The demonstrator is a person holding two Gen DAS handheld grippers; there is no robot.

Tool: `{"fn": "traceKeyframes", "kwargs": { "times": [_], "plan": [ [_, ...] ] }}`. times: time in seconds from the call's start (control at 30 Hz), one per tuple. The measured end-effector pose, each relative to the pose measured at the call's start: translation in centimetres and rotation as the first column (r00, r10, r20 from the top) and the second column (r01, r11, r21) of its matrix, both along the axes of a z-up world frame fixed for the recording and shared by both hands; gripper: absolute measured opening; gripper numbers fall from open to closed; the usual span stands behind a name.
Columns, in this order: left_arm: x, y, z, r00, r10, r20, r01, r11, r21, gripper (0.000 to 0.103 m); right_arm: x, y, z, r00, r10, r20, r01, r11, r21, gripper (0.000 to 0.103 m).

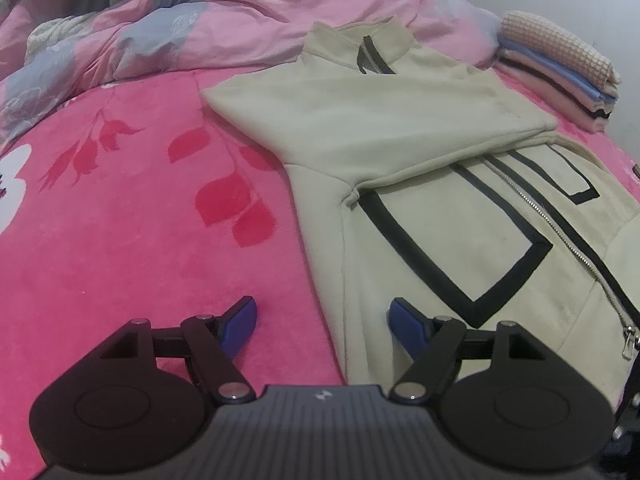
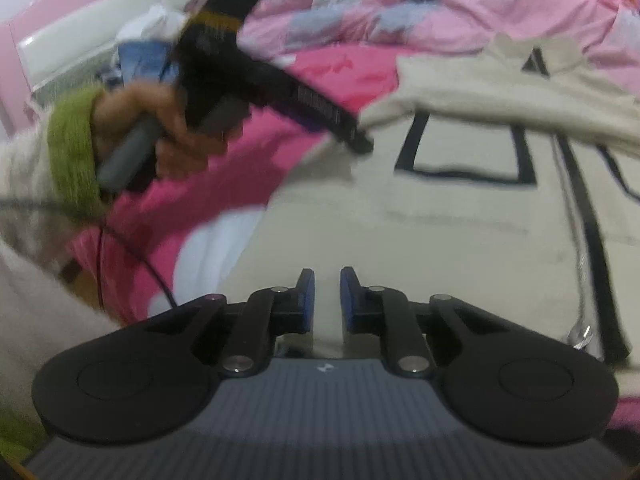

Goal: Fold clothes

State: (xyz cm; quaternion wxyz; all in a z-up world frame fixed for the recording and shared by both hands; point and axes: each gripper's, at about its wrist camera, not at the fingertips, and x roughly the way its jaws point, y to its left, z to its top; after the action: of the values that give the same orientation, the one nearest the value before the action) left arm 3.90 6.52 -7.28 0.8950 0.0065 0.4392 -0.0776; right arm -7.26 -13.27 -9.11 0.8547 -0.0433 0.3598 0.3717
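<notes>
A cream zip jacket (image 1: 420,152) with black line trim lies flat on the pink blanket (image 1: 140,240), one sleeve folded across its chest. My left gripper (image 1: 322,322) is open and low over the jacket's side edge. One blue pad is on the cream cloth and the other is over the blanket, with nothing gripped. In the right wrist view, my right gripper (image 2: 327,300) sits at the near hem of the jacket (image 2: 440,240). Its pads are drawn close, with cream cloth in the narrow gap. A hand (image 2: 160,132) with a green cuff holds the left tool further along the jacket's edge.
A stack of folded clothes (image 1: 560,76) lies at the back right by the wall. A rumpled pink and blue floral quilt (image 1: 180,28) is heaped along the far side. A thin cable (image 2: 132,248) trails from the hand at the left.
</notes>
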Motion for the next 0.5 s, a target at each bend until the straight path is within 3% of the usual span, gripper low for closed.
{"fn": "traceKeyframes", "kwargs": {
  "times": [0.1,0.2,0.33,0.4,0.5],
  "plan": [
    [-0.5,0.5,1.1,0.998,0.025,0.059,-0.025,1.000,0.002,0.074,-1.0,-0.8,0.5,1.000,0.012,-0.026,-0.011,1.000,0.002,0.012],
    [-0.9,0.1,2.6,0.991,0.012,0.130,-0.014,1.000,0.011,0.074,-1.0,-2.1,2.0,0.999,-0.033,0.019,0.033,0.999,0.006,0.012],
    [-1.1,-2.2,3.9,0.983,-0.079,0.165,0.084,0.996,-0.020,0.075,1.2,-4.3,3.6,0.981,-0.180,0.070,0.175,0.983,0.062,0.012],
    [-1.0,-4.2,4.1,0.977,-0.136,0.163,0.141,0.990,-0.018,0.075,2.7,-5.2,3.1,0.964,-0.259,0.054,0.255,0.964,0.072,0.012],
    [-0.8,-7.0,3.4,0.969,-0.204,0.139,0.206,0.978,-0.003,0.075,3.1,-5.6,1.1,0.956,-0.293,-0.006,0.293,0.954,0.056,0.012]
  ]
}}
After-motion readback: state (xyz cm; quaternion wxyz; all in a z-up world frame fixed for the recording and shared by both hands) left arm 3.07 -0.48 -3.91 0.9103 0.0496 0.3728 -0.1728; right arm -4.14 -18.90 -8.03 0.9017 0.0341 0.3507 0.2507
